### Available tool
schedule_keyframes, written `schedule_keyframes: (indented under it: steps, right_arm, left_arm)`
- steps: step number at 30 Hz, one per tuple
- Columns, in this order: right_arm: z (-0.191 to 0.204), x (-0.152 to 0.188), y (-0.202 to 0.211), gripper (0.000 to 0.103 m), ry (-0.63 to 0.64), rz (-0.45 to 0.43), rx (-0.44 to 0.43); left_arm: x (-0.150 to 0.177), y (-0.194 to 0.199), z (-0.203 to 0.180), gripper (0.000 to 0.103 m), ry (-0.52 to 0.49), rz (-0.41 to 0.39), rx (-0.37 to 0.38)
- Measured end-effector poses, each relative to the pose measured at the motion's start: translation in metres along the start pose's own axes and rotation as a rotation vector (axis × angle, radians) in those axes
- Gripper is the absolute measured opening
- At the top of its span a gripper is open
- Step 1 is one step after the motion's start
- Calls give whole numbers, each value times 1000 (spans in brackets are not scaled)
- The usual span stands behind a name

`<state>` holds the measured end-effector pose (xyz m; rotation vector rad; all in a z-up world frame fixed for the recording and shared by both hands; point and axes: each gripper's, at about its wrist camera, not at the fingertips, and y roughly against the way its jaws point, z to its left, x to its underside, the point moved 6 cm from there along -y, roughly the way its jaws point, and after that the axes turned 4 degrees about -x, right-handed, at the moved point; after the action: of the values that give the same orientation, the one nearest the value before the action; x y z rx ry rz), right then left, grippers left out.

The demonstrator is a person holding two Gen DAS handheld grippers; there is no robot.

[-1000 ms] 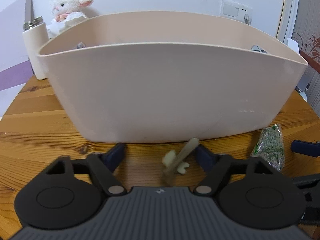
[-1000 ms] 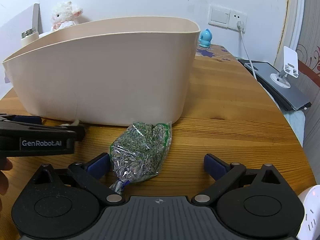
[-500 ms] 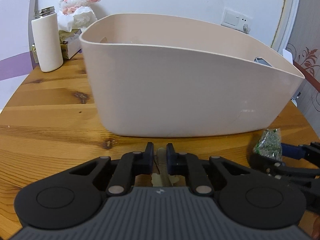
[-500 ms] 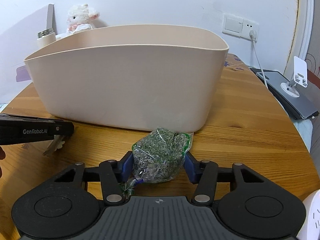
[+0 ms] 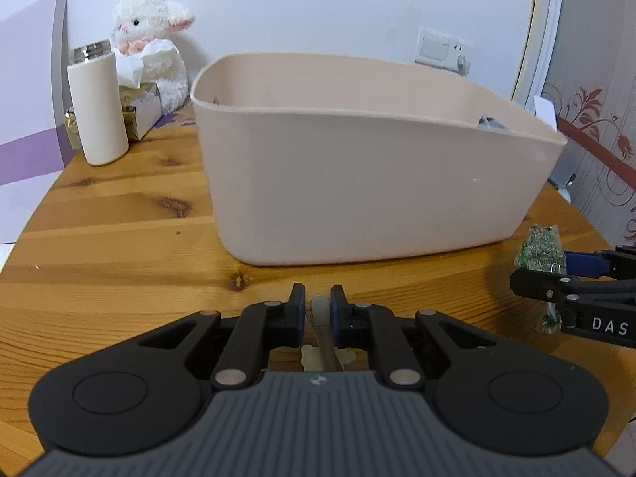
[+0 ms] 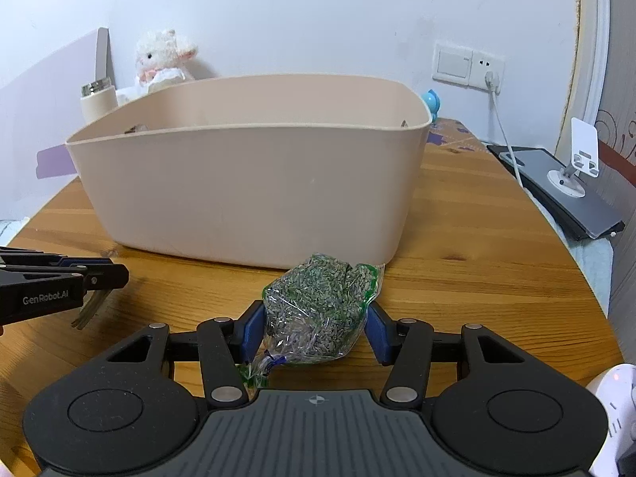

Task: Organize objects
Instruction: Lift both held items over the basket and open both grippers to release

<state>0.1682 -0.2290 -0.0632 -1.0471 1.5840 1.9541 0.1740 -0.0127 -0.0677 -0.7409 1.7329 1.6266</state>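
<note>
The wooden desk (image 6: 469, 290) carries a large beige tub (image 6: 254, 190), the landmark here, standing upright near the desk's middle. Behind the tub's left end stands a cream bottle (image 5: 97, 107) with a metal cap, and behind that a white plush lamb (image 5: 153, 39) leans by the wall beside a tissue box (image 5: 139, 107). Off the tub's right end, at the desk's edge, lies a grey slab (image 6: 556, 190) with a white phone stand (image 6: 576, 159) on it; a small blue figure (image 6: 431, 101) peeks from behind the tub's right rear corner.

In front of the tub's right corner, the right claw (image 6: 314, 328) pinches a clear bag of dried green herbs (image 6: 318, 310), its blue pads pressed into the bag's two sides; the bag's far tip lies just beside the tub's base. In front of the tub's near wall, towards its left half, the left claw (image 5: 318, 310) is pressed together on a pale slim stick (image 5: 320, 310), whose lumpy cream end shows below the fingers; whether it rests on the desk cannot be told.
</note>
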Motion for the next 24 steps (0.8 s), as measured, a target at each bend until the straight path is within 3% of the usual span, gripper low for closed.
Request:
schedule_keyframes:
  steps: [8, 15, 24]
  right_arm:
    - [8, -24, 34, 50, 26, -95, -18]
    - [12, -66, 53, 50, 39, -193, -21]
    - [16, -118, 52, 50, 20, -275, -8]
  left_arm:
    - [-23, 37, -2, 14, -5, -72, 45]
    - [-61, 66, -3, 14, 1, -168, 71]
    - [-116, 55, -7, 14, -50, -244, 13]
